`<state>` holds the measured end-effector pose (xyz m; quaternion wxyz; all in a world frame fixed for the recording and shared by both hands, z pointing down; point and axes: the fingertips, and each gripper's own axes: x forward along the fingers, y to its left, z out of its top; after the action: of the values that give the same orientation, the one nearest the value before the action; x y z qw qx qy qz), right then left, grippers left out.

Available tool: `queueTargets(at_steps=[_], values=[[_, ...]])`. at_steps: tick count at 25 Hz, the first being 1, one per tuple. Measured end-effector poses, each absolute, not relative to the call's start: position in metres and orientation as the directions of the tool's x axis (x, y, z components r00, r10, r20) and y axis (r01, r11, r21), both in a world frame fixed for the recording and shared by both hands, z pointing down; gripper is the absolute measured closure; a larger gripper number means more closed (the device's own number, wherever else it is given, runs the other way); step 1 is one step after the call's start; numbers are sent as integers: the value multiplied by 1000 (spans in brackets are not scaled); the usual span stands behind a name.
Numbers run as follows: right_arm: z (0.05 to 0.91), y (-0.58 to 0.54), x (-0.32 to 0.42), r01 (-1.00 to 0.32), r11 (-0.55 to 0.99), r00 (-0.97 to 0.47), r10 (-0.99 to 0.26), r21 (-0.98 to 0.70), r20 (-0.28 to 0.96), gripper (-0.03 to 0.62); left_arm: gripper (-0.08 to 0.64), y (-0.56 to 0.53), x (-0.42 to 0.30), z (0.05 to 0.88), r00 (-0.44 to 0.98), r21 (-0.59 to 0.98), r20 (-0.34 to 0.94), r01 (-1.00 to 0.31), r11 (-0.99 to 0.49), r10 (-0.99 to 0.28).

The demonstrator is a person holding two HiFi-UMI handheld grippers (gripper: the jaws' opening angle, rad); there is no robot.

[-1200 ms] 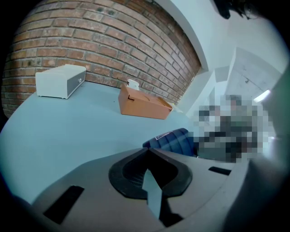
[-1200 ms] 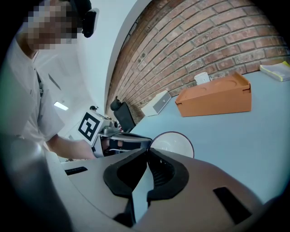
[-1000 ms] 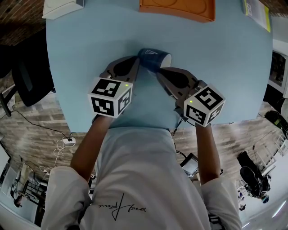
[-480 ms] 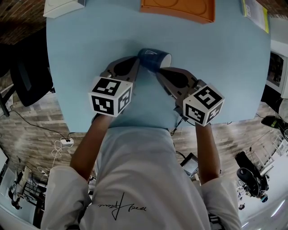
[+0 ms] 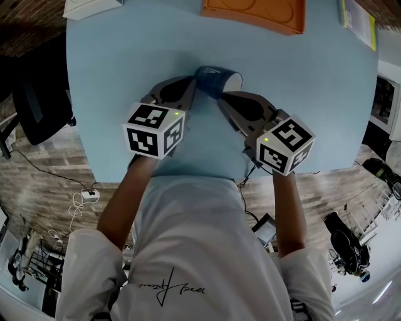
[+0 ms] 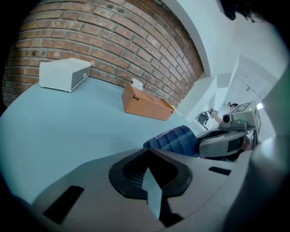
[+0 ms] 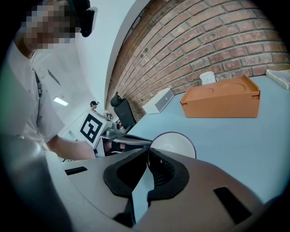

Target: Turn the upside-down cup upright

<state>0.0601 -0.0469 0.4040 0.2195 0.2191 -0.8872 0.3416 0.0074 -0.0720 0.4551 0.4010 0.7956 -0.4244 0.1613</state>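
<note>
- We see the cup (image 5: 213, 81) on its side on the blue table (image 5: 119, 50), near the middle. Its white mouth faces the person's right and its dark blue base faces their left.
- Our left gripper (image 5: 192, 88) has its jaws brought together with nothing between them. In the left gripper view the tips meet just short of the cup's (image 6: 174, 139) ribbed blue wall.
- From above, that gripper's tips sit against the base end of the cup.
- Our right gripper (image 5: 221, 98) also has its jaws together. In the right gripper view the tips meet right at the near edge of the cup's (image 7: 174, 142) round rim, and we look into its white inside.
- We cannot tell whether the rim is nipped between those tips or only touched.
- The two grippers flank the cup, one at each end, with their marker cubes toward the person.
- An orange tray (image 5: 254, 12) lies at the far edge, well apart from the cup.
- A white box (image 5: 91, 6) sits at the far left corner.
</note>
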Motion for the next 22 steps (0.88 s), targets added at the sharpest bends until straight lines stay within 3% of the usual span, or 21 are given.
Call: queueTargets(at_steps=[22], values=[[402,-50,49,-525,671,-820,-233,-524,523,569,551,-71,0,463,592,525,603,-799,-293,-534]])
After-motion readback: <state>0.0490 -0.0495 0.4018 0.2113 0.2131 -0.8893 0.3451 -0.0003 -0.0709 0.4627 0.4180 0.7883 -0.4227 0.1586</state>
